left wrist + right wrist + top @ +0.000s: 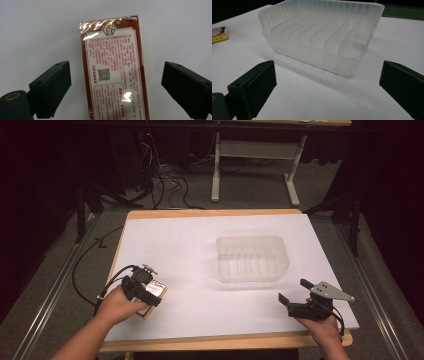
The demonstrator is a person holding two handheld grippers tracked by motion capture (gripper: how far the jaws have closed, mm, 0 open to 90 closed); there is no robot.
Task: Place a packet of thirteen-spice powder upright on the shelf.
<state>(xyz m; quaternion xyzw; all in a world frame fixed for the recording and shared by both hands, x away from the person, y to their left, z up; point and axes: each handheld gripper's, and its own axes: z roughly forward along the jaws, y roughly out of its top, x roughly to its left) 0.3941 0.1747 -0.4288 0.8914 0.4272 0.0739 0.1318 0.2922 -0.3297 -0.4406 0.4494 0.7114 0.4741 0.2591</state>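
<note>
White sheet over a wooden table (210,337), dark room behind, cables on the floor. We take the small red box (113,72) as the thing to move: flat carton, glossy wrap, printed text and a square code on top. It lies at the table's near left edge, under our left gripper (115,85). Left jaws stand wide, one on each side of the box, neither touching it.

We'd judge the box light and stiff, but the film looks slippery, so pinch across the narrow width on the long side walls, near the middle, not by the ends. Squeezing hard could dent the carton.

Well apart, right of centre, sits a clear plastic tray (252,242) with ribbed slots inside, nothing in it; likely where the box goes. It looks thin and light, so it may slide if bumped.

Our right gripper (327,82) sits at the near right, pointing at the tray, jaws wide and holding nothing.
</note>
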